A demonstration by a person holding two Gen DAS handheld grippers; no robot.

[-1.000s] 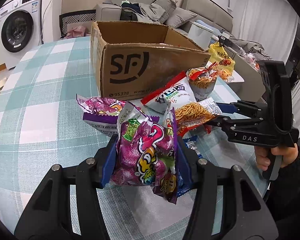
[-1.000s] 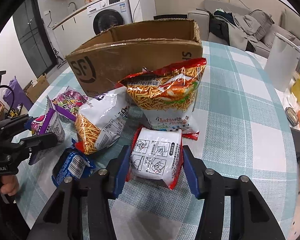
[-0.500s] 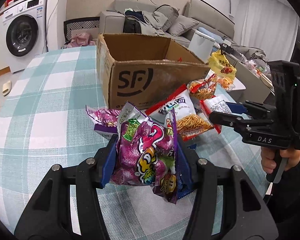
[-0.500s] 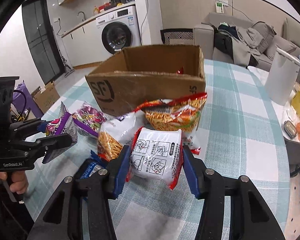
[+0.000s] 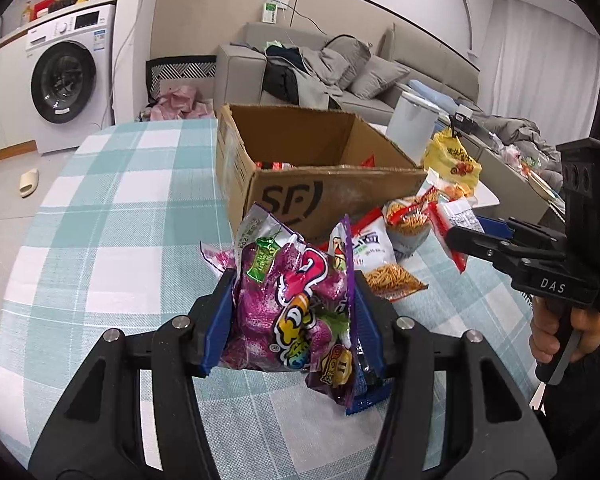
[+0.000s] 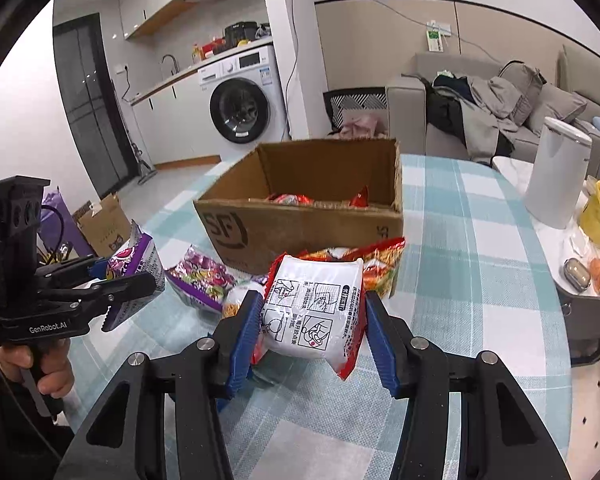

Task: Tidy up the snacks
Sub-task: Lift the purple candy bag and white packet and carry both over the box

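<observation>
Teal checked tablecloth [image 5: 100, 264], open brown cardboard box [image 5: 324, 196]; our left gripper [image 5: 294, 316] clamps purple snack bag [image 5: 296, 300], right gripper [image 6: 308, 332] clamps white noodle packet [image 6: 314, 312].

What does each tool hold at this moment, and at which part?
The left tool clamps the purple snack bag across its two side edges. The right tool clamps the white noodle packet across its two sides.

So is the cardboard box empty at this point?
No. The cardboard box stands open-topped, with red snack packets showing inside near its front wall; how full, cannot tell.
</observation>
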